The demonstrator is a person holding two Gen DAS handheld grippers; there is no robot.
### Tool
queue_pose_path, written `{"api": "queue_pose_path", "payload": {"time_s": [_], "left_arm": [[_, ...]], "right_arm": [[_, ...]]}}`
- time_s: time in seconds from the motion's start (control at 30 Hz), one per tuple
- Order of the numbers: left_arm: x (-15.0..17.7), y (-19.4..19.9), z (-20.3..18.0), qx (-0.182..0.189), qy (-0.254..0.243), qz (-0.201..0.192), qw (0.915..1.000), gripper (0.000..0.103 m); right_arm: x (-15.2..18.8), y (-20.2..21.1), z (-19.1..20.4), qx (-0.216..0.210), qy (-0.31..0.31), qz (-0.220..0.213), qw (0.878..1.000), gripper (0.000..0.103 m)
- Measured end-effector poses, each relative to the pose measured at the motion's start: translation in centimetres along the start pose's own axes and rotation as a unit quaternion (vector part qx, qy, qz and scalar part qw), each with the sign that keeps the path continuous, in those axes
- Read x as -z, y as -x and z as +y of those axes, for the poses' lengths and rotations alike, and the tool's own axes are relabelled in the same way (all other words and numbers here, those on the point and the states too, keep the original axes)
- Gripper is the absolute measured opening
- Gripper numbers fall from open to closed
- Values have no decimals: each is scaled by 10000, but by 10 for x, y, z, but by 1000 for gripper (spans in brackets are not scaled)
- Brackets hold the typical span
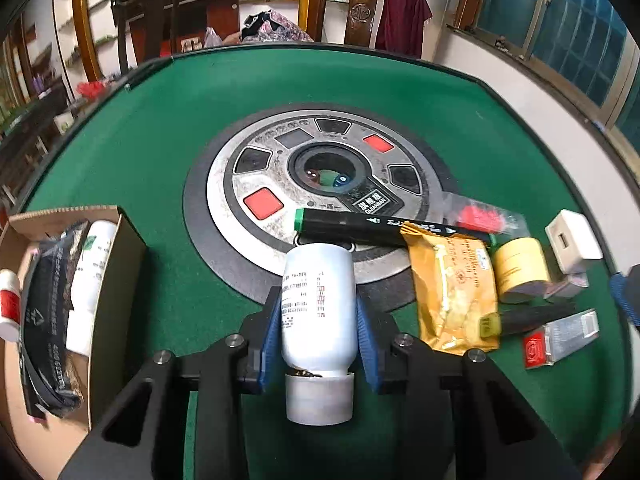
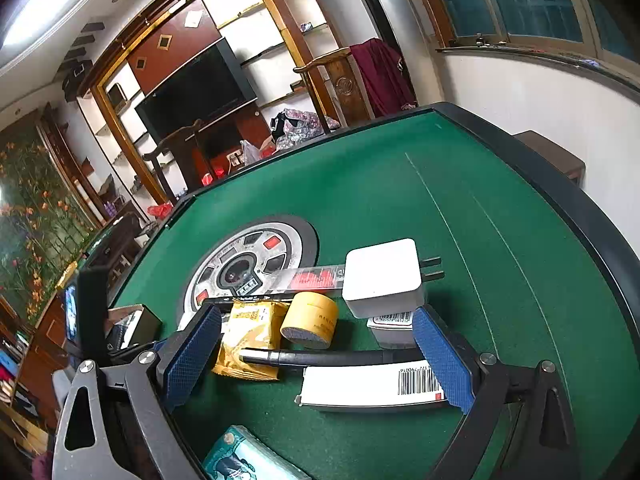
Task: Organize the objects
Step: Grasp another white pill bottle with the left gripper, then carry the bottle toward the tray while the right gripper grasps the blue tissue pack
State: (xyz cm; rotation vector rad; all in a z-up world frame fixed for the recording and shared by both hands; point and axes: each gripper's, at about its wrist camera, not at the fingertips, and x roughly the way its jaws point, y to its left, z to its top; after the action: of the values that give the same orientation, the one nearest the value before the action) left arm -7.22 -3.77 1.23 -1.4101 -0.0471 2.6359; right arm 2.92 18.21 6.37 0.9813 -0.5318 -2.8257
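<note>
Green felt table is seen with clutter at 3 o'clock. White bottle is pinched by the left gripper, cap toward the camera, long axis along the fingers. Cardboard box, partly filled, is sited at 9 o'clock, nearest this arm. Right gripper is held spread, nothing gripped, above a black pen and barcoded pack.

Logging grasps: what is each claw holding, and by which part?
Left claw grips the white bottle around its body, cap toward the camera. Right claw is open, holding nothing.
</note>
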Motion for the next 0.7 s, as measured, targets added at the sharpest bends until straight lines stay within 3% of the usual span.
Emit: {"api": "queue_pose_path", "payload": {"time_s": [0.2, 0.43, 0.57, 0.7], "left_arm": [[7, 42, 0, 438, 83, -322, 9985, 33], [31, 115, 31, 1152, 536, -873, 9880, 33], [51, 150, 71, 1268, 760, -1099, 9829, 33], [74, 175, 109, 1087, 904, -1302, 9814, 33]], "right_arm": [[4, -3, 11, -2, 318, -8, 9995, 99], [15, -6, 29, -24, 798, 87, 9968, 99], [33, -3, 46, -540, 1123, 671, 9899, 99], [60, -6, 71, -519, 1910, 1180, 9731, 99]]}}
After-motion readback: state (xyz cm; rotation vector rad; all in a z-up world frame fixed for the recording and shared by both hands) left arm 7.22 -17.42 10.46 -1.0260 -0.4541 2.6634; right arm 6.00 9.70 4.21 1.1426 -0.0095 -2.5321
